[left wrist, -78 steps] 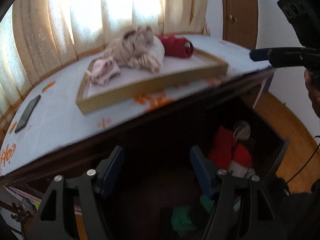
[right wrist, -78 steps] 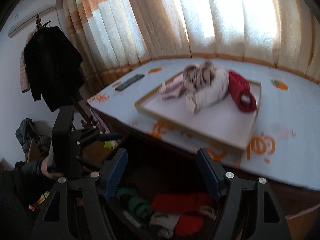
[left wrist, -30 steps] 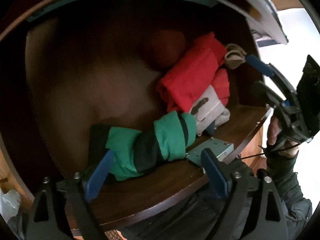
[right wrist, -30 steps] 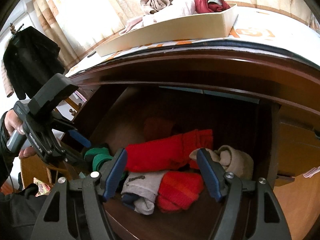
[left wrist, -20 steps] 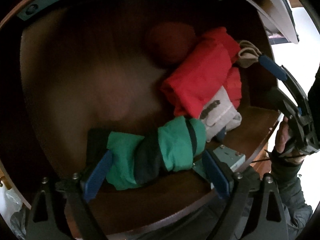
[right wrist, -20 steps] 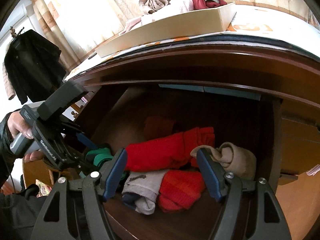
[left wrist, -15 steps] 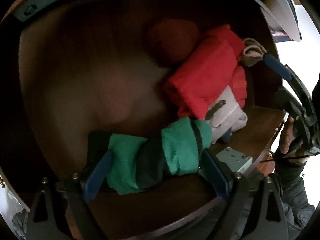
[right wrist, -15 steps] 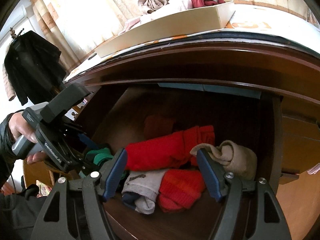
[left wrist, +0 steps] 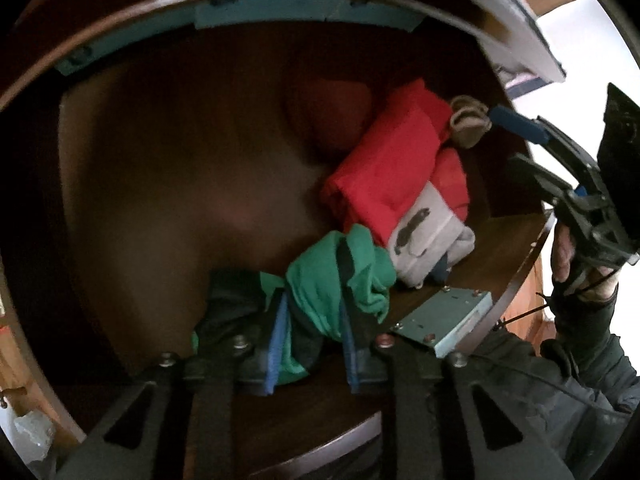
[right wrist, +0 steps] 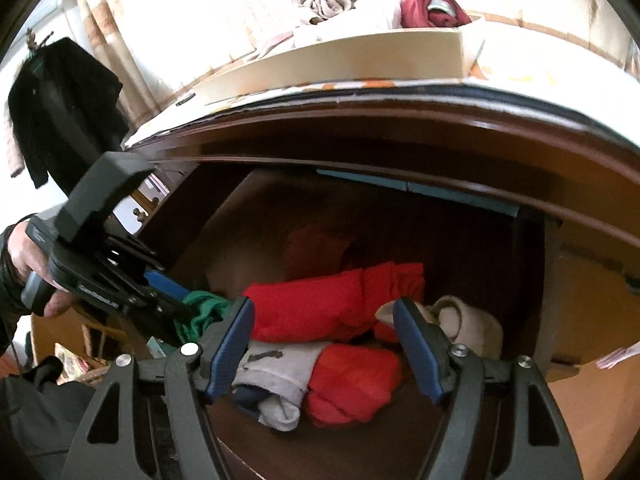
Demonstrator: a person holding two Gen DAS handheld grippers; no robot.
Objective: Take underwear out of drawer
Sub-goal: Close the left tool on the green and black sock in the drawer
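Closing left tongs (left wrist: pixel 310 338) pinched the green underwear (left wrist: pixel 340 276) at 6 o'clock in the drawer (left wrist: pixel 516 236); we judged a straight lift best, clear of the red pile (left wrist: pixel 392 160). Right tongs (right wrist: pixel 324 350) hung spread, empty.

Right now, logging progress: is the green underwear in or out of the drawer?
In. The green underwear lies bunched on the drawer floor by the front edge, between the closing left gripper pads.

The green underwear (right wrist: pixel 202 312) is mostly hidden behind a gripper finger; the dark red bundle (left wrist: pixel 328 116) is blurry.
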